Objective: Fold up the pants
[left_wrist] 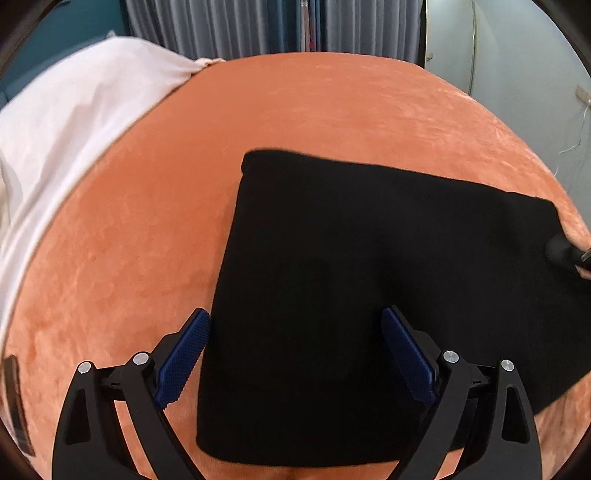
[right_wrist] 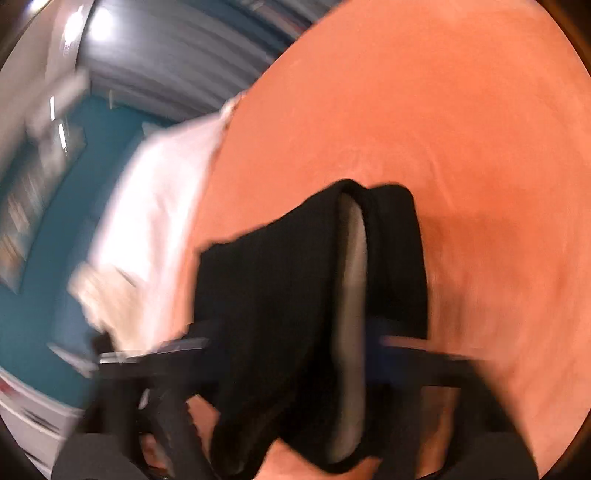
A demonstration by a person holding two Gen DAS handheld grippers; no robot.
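The black pants (left_wrist: 369,277) lie folded flat on the orange bed cover (left_wrist: 147,240). My left gripper (left_wrist: 295,354) is open, hovering over the near left edge of the pants, its blue pads (left_wrist: 184,354) wide apart and empty. The right gripper shows only at the far right edge of the left wrist view (left_wrist: 565,251), at the pants' right end. In the blurred right wrist view a fold of the black pants (right_wrist: 280,314) with a grey inner band (right_wrist: 351,295) hangs between the fingers of my right gripper (right_wrist: 295,347), lifted off the bed.
A white pillow or sheet (left_wrist: 66,140) lies along the left side of the bed. Grey curtains (left_wrist: 258,26) hang behind the bed. A teal wall (right_wrist: 44,295) is to the left. Orange cover (right_wrist: 461,129) stretches beyond the pants.
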